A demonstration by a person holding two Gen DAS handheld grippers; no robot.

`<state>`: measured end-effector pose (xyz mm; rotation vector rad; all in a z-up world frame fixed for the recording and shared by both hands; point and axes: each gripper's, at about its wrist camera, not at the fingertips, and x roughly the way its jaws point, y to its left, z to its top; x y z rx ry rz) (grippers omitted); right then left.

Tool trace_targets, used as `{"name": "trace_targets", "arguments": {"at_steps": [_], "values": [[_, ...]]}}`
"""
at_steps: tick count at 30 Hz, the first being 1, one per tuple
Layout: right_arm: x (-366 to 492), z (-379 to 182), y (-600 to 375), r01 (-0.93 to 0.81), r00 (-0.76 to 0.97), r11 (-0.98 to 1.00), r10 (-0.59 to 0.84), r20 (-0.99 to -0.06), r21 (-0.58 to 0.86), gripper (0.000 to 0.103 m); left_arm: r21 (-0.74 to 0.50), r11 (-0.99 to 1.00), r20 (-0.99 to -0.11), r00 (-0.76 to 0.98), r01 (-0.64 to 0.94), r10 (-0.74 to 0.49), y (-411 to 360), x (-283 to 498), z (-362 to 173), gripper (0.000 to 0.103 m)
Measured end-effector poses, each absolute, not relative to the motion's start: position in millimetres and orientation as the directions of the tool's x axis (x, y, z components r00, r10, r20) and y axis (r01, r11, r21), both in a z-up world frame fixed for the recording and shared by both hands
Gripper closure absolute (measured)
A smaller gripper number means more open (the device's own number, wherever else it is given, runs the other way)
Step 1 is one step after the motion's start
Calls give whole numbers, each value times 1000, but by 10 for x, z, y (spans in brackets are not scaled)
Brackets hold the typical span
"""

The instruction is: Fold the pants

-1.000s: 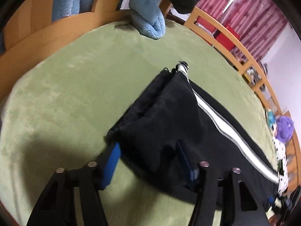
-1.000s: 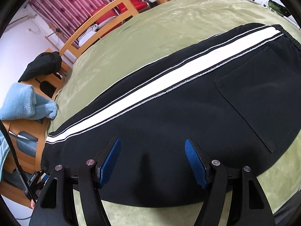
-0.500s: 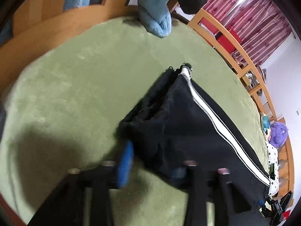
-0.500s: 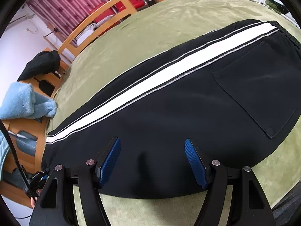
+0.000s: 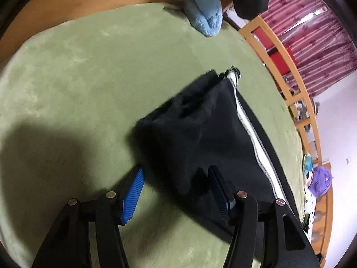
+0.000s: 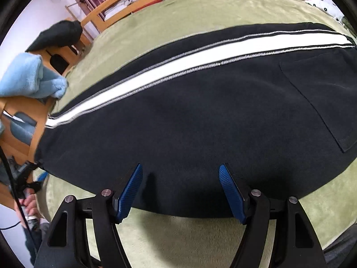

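Black pants (image 5: 200,134) with a white side stripe lie flat on the green bedcover (image 5: 78,78). In the left wrist view the cuff end points away from me, slightly bunched. My left gripper (image 5: 176,192) hangs over the near corner of that leg with its jaws opening: one blue pad is over the bedcover, the other over the cloth, and neither presses on it. In the right wrist view the pants (image 6: 200,116) stretch from the cuff at left to the back pocket at right. My right gripper (image 6: 180,189) stands open above their near edge, holding nothing.
A light blue blanket (image 5: 205,11) hangs over the wooden bed frame (image 5: 276,51) at the far end. A dark garment (image 6: 58,35) sits on the frame. Cushions and a purple plush (image 5: 320,181) lie by the pants' waist end. A hand (image 6: 26,205) holds the left gripper.
The left gripper's jaws have spread wider and come off the bunched leg cloth, and the view has rolled. The right gripper stayed open and shifted a little along the pants' near edge.
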<state>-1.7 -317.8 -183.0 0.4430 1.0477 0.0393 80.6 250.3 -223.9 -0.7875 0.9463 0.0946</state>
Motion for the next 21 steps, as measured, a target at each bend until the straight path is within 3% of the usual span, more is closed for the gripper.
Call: {"name": "trace_targets", "arguments": {"at_steps": [4,6,7,9,12,15,21], "values": [[-65,-1736,-3241,190,524,910,223,-822,368,32,-561,723,-748,621,-404,-233,2494,962,-2257,49],[-91,-1698,-3267,204,531,911,204,-822,358,32,-565,718,-744,628,-406,-229,2520,1034,-2262,60],[-107,-1684,-3297,211,533,910,198,-822,357,32,-569,718,-740,630,-400,-235,2543,1038,-2257,74],[-127,-1653,-3338,232,541,907,180,-821,352,32,-610,697,-709,653,-377,-266,2597,994,-2209,88],[-145,-1598,-3389,241,553,908,161,-817,342,32,-618,699,-667,710,-360,-225,2578,845,-1951,92],[-160,-1524,-3436,225,571,911,164,-805,345,32,-471,821,-673,733,-324,-97,2255,812,-1517,92],[-207,-1380,-3614,202,611,902,189,-769,382,32,-196,963,-619,785,-187,26,1349,782,-640,92]]}}
